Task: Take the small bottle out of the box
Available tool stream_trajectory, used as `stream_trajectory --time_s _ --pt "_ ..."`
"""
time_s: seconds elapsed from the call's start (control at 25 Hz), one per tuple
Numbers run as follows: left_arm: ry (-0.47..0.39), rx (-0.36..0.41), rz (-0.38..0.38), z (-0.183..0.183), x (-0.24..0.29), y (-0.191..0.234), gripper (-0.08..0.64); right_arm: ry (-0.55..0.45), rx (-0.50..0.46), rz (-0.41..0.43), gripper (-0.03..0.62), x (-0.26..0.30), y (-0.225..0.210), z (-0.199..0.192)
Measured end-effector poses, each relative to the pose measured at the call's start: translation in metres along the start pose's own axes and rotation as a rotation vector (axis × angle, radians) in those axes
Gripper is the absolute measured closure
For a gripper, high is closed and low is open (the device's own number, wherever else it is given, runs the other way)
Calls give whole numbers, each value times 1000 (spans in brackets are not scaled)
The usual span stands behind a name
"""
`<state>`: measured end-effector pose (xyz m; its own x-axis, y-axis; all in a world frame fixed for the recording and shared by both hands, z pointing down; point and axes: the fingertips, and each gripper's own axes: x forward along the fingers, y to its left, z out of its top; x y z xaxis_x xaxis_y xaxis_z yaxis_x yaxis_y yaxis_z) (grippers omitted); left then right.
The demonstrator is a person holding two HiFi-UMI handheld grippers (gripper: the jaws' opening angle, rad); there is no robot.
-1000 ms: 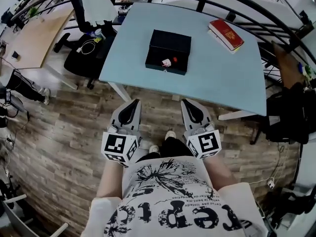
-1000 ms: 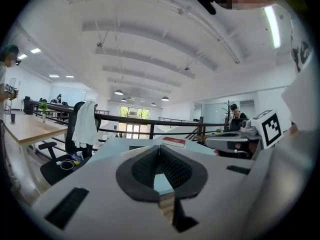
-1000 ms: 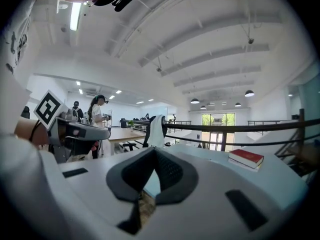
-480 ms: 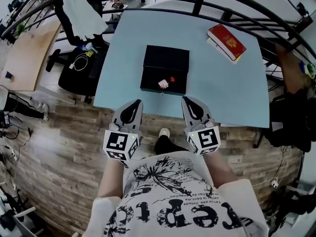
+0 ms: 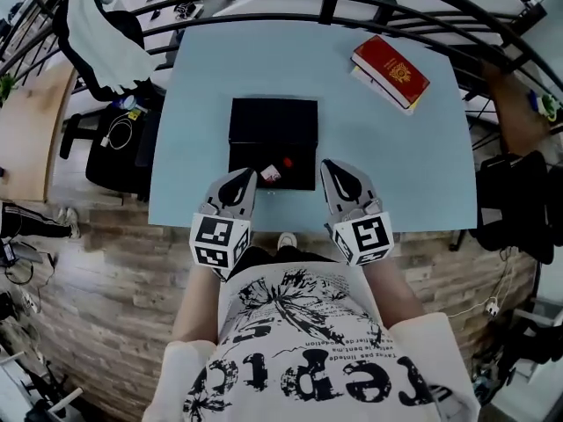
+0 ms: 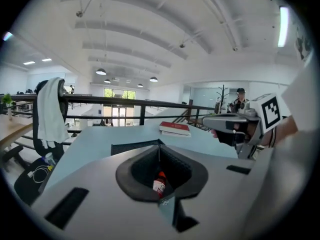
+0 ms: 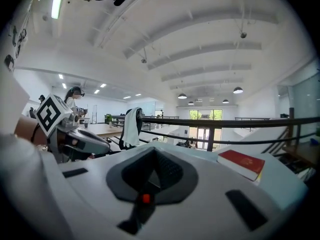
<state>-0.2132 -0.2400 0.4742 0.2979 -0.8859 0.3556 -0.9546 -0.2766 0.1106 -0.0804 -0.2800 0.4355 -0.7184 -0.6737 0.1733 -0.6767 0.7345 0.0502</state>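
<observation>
An open black box lies on the pale blue table. The small white bottle with a red cap lies on its side in the box's near part. It also shows low between the jaws in the left gripper view, the bottle. My left gripper hovers at the box's near left corner, jaws together, holding nothing. My right gripper hangs just right of the box, jaws together and empty. In the right gripper view only a red spot shows low between the jaws.
A red book lies at the table's far right, also seen as the red book. A dark railing runs behind the table. An office chair with a white cloth stands to the left. Wood floor lies below the table's near edge.
The person has stepped up to the table. Both grippers have moved from over the floor to the table's near edge, flanking the box's near side. Their jaws stayed together.
</observation>
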Motion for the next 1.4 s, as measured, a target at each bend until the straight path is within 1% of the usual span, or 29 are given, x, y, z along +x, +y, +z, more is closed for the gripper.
stream_trajectory --time_s 0.16,0.36,0.52,0.64,0.8,0.88,1.0,1.16,1.24,1.32,1.36,1.4 --pt "148 28 -98 -27 40 -10 537 33 26 -43 584 5 -17 -8" --pt "345 59 -179 -62 76 -10 531 75 58 -101 584 8 -26 -17" --pt "467 96 -229 -86 91 -9 459 104 85 -152 584 6 -27 -23" --pt "541 121 -249 -101 101 -6 429 122 107 -185 584 6 -27 -28" --pt "655 137 -296 -127 112 -6 356 141 118 -217 584 3 -24 -35" --pt "698 165 -311 -139 118 -6 334 148 120 -233 584 2 -24 -38" --pt "737 214 -322 -152 126 -6 319 158 122 -253 584 0 -23 -41" --pt "813 212 -332 -171 131 -5 313 172 124 -278 584 -5 -23 -44" --pt "824 190 -330 -173 136 -4 311 177 123 -286 584 -6 -24 -46" --pt "838 147 -337 -176 139 -4 310 185 124 -292 584 -9 -24 -48" --pt "847 139 -343 -177 139 -6 310 189 125 -296 584 -10 -25 -50" --pt "849 152 -342 -178 141 -5 308 191 125 -301 584 -11 -26 -50"
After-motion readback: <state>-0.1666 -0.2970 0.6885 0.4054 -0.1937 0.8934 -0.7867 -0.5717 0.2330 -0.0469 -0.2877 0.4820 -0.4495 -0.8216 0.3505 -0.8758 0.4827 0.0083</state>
